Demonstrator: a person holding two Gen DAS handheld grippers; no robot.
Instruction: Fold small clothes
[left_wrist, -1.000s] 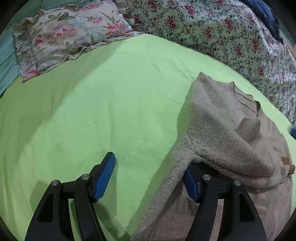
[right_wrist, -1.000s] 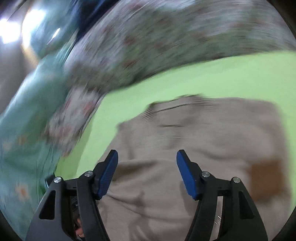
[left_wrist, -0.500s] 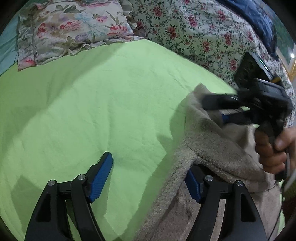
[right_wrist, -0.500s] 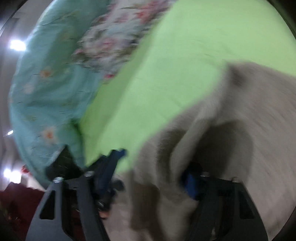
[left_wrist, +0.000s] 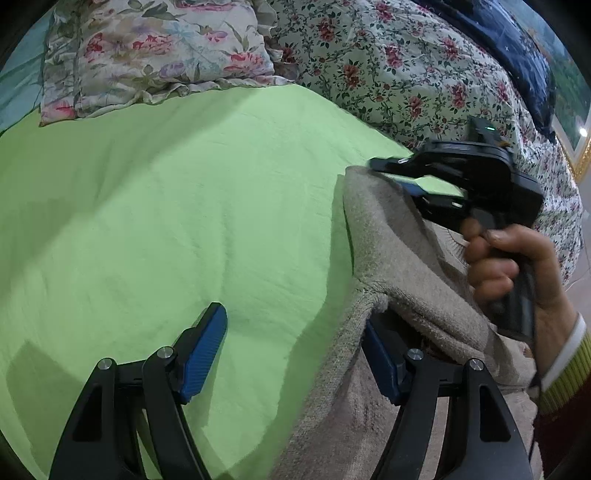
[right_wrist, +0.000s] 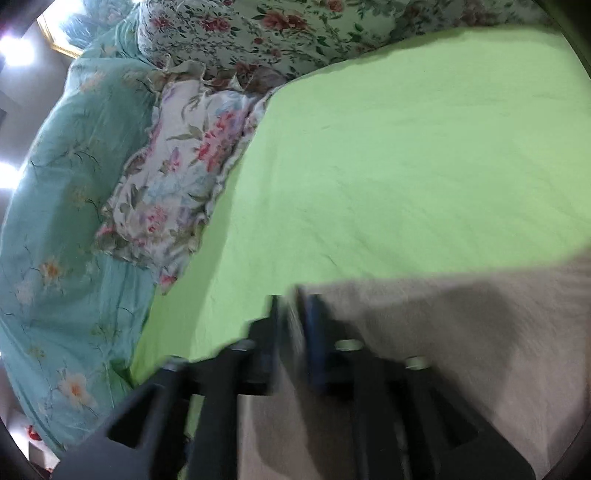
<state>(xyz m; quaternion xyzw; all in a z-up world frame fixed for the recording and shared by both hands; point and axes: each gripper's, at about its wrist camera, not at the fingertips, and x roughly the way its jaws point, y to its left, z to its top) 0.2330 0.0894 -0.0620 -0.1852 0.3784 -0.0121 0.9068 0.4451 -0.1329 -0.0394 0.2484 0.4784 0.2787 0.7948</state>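
A beige knit sweater lies on the green bedsheet, with one edge folded over. My left gripper is open; its right finger sits under the folded sweater edge and its left finger rests over the bare sheet. My right gripper, held by a hand, is shut on the sweater's far corner. In the blurred right wrist view the right gripper has its jaws close together on the sweater edge.
A floral pillow lies at the far left of the bed and a floral quilt runs along the back. A teal flowered cover lies beyond the pillow. Green sheet spreads to the left of the sweater.
My right gripper came in from the right, reached the sweater's far corner and closed on it. My left gripper stayed open at the near folded edge.
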